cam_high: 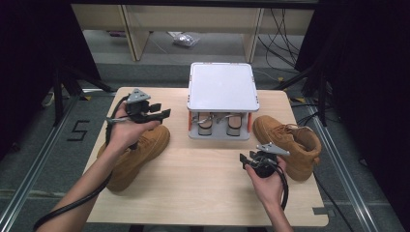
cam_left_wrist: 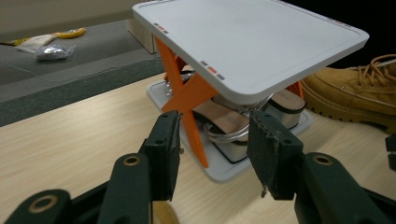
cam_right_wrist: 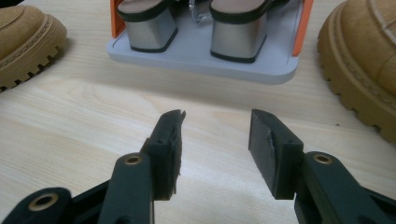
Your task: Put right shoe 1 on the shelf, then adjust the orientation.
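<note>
High view: left gripper (cam_high: 162,112) w/ jaws released, nothing btwn, above left tan boot (cam_high: 138,153) on table (cam_high: 208,193); right gripper (cam_high: 245,159) also spread & empty, beside right tan boot (cam_high: 290,140), near shoe rack (cam_high: 222,99).

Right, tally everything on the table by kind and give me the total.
Tan boots: 2, left boot, right boot
Block-heeled sandals: 2, left sandal, right sandal
Grey two-level shoe rack: 1
Total: 5
</note>
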